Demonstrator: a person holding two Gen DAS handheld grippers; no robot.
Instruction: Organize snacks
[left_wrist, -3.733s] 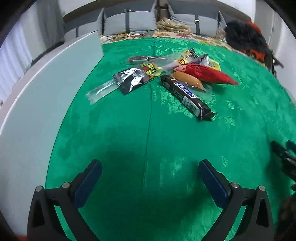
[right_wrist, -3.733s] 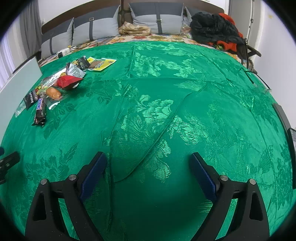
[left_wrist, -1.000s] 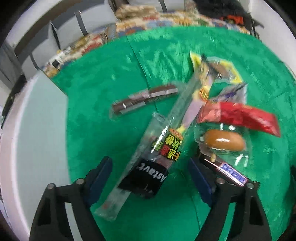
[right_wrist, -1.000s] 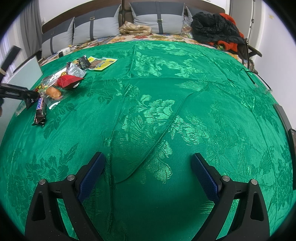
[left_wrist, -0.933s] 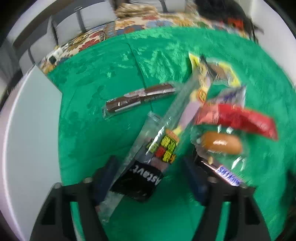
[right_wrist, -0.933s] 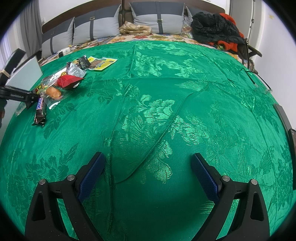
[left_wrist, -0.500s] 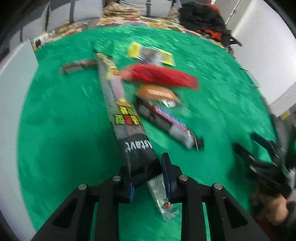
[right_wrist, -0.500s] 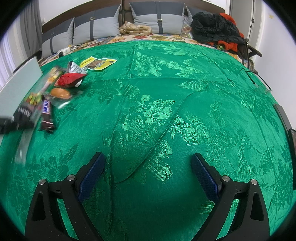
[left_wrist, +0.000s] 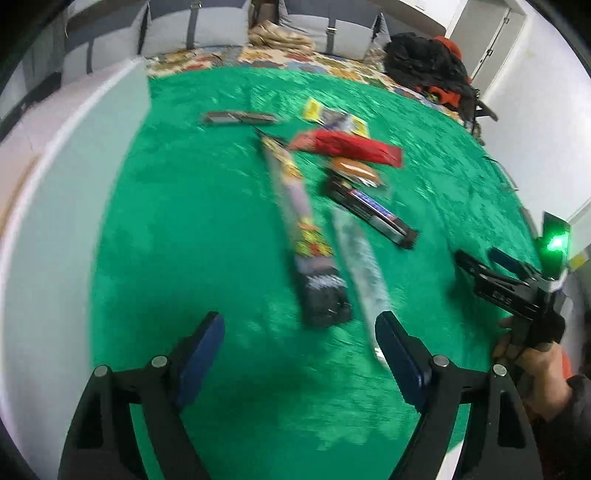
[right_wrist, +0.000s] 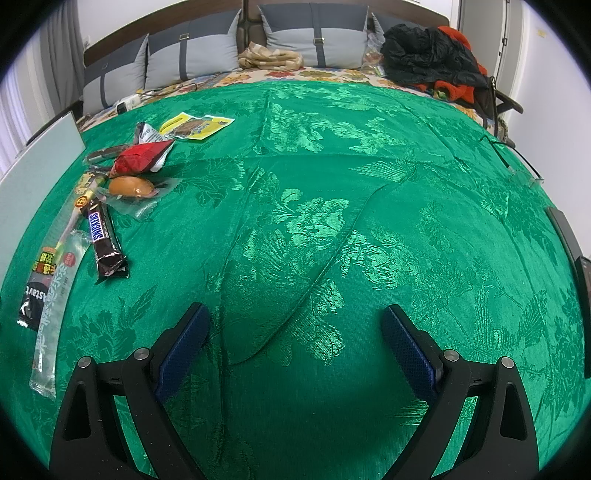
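The left tool (left_wrist: 299, 347) hangs over the green bedspread (left_wrist: 192, 221) with its jaws opening, blue pads well apart and nothing between them. Just ahead of it lies the long black-ended snack pack (left_wrist: 306, 236), flat on the cloth, its dark end nearest the tool. The clear sleeve (left_wrist: 360, 262) lies beside that pack, and its near end comes close to the tool's right pad; blur hides whether they touch. Beyond these sit the Snickers bar (left_wrist: 369, 210), the orange sausage pack (left_wrist: 354, 170), the red pouch (left_wrist: 347, 146), the yellow sachet (left_wrist: 334, 118) and a dark thin stick (left_wrist: 240, 118), all loosely bunched in the bed's middle. On the left a pale flat board (left_wrist: 55, 184) borders the green cloth along a long edge; between it and the snacks lies an open strip of cloth.

The right tool (right_wrist: 295, 343) is spread wide and holds nothing, poised over bare patterned cloth with a long crease running up from between its pads. In the left wrist view that tool (left_wrist: 495, 273) shows at the right edge, gripped by a hand (left_wrist: 535, 369). From the right wrist view the snacks lie well off to the left: Snickers bar (right_wrist: 105, 240), sleeve (right_wrist: 55, 302), black-ended pack (right_wrist: 44, 266), sausage (right_wrist: 131, 186), pouch (right_wrist: 142, 158), sachet (right_wrist: 195, 125). The middle and right of the bed are open cloth up to the grey pillows (right_wrist: 192, 55) and a heap of dark clothes (right_wrist: 432, 55).
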